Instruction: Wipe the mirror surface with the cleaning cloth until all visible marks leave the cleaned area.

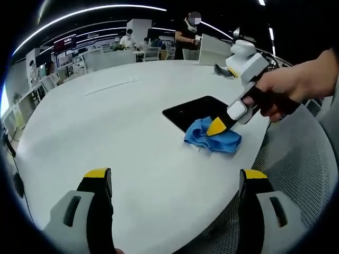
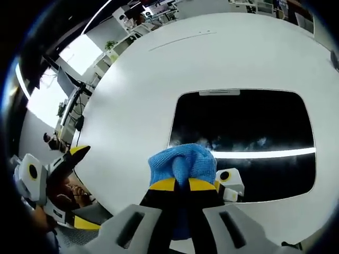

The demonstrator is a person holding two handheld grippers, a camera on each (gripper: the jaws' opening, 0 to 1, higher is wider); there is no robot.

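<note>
A dark rectangular mirror (image 1: 193, 111) (image 2: 249, 132) lies flat on the white round table (image 1: 106, 132). A blue cleaning cloth (image 1: 212, 138) (image 2: 183, 161) rests at the mirror's near edge, bunched up. My right gripper (image 2: 181, 184) is shut on the cloth, its yellow tips pinching a fold; in the left gripper view it (image 1: 218, 127) comes in from the right, held by a hand (image 1: 296, 87). My left gripper (image 1: 175, 177) stands open above the bare table, nothing between its jaws. It appears at the left edge of the right gripper view (image 2: 58, 169).
A grey mesh chair (image 1: 296, 174) sits at the table's right edge. Desks, chairs and people (image 1: 188, 34) stand far behind the table. A light strip reflects in the mirror (image 2: 265, 153).
</note>
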